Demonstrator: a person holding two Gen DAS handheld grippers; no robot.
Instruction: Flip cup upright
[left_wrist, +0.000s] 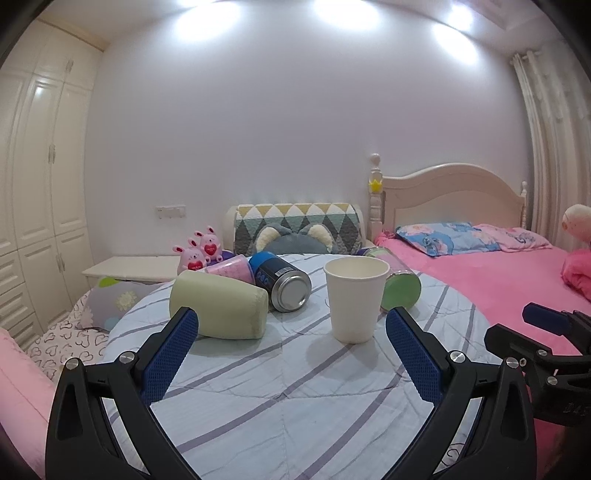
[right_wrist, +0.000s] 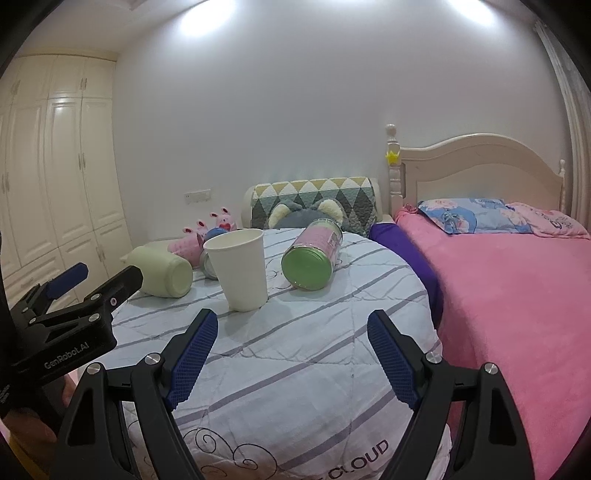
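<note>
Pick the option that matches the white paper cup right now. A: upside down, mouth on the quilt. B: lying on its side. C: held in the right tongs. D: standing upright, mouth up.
D: the white paper cup stands on its base on the striped quilt, open rim up, no tongs touching it.

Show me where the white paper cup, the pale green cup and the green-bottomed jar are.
white paper cup (left_wrist: 355, 301), left wrist view, front wall.
pale green cup (left_wrist: 218, 304), left wrist view, side wall.
green-bottomed jar (right_wrist: 306, 266), right wrist view, green base.
</note>
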